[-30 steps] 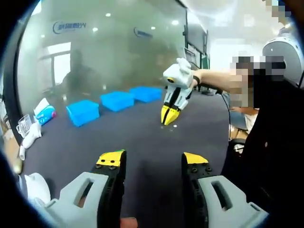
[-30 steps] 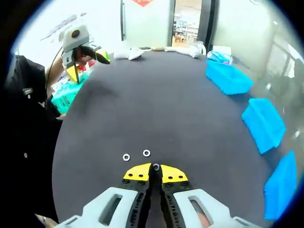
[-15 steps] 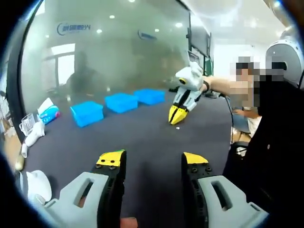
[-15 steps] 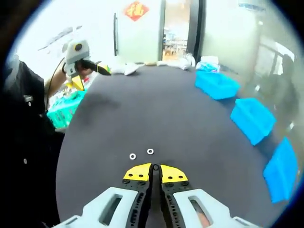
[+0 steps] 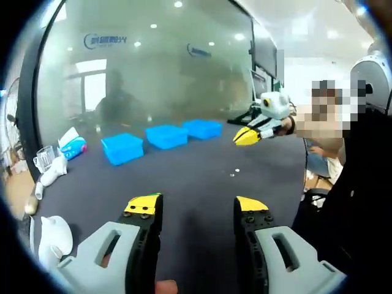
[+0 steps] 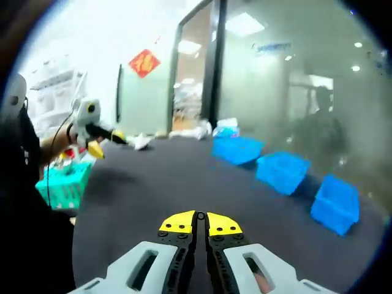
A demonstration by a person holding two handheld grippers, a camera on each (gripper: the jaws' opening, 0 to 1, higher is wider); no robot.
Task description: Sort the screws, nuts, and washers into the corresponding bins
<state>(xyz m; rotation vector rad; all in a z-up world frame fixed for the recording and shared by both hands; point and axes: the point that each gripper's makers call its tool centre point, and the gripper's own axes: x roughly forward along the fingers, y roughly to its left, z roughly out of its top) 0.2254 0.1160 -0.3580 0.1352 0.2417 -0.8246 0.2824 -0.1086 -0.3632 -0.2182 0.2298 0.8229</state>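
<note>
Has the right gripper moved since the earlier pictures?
Yes. In the left gripper view, the right gripper has lifted off the table and swung level, above the washers.

Three blue bins, perhaps empty.

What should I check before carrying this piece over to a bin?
1. Right gripper shut: ok, jaws meet at the tips.
2. Piece held in it: cannot tell, only a dark speck shows at the tips.
3. Three blue bins within view across the dark table: ok.
4. Which bin takes which part: cannot tell, contents hidden.
5. Left gripper open and away from the bins: ok.
6. Small pieces left on the table: ok, near the right gripper.
</note>
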